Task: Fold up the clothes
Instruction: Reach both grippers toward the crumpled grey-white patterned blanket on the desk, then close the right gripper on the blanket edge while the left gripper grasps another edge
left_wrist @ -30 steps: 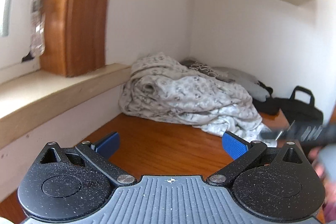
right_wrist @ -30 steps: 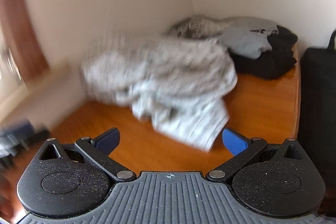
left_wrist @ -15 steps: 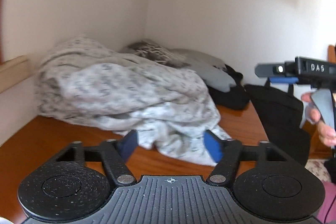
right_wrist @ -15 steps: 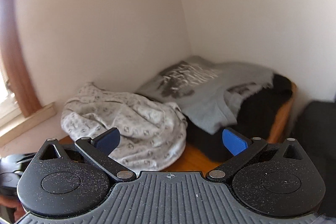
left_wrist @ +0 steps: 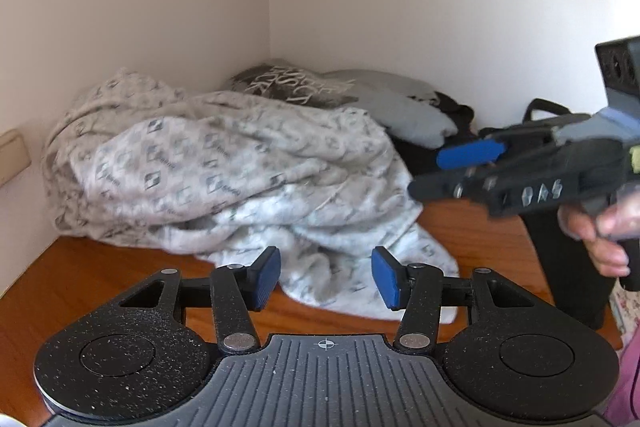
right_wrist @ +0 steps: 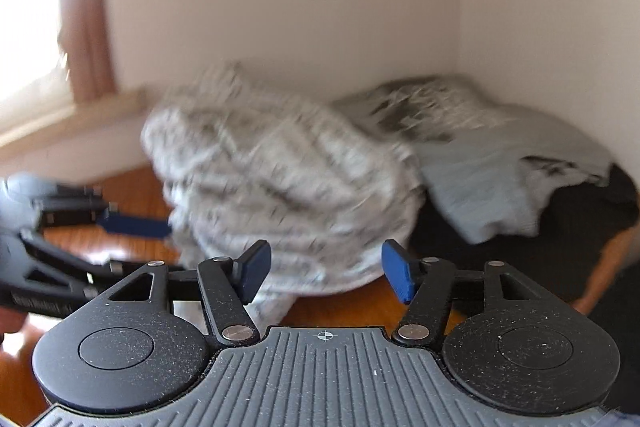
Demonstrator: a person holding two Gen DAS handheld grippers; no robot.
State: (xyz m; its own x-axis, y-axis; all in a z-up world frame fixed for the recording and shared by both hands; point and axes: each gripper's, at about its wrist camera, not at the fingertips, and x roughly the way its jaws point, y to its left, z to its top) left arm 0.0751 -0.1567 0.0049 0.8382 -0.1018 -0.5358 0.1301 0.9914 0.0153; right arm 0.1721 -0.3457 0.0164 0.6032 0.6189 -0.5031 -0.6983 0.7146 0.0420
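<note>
Both grippers — left gripper (left_wrist: 325,277) and right gripper (right_wrist: 325,273) — are closing on air, jaws part-spread, just before the patterned grey garment (left_wrist: 224,171).

Home room: rumpled clothes (left_wrist: 224,167) on wooden table (left_wrist: 100,279).

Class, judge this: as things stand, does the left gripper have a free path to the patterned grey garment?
Probably yes. The left gripper, jaws closing but empty, faces the patterned grey garment with only bare table between.

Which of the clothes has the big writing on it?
The grey shirt at the back corner, with pale lettering. The patterned white garment in front has only small squares; the black clothing shows none.
</note>
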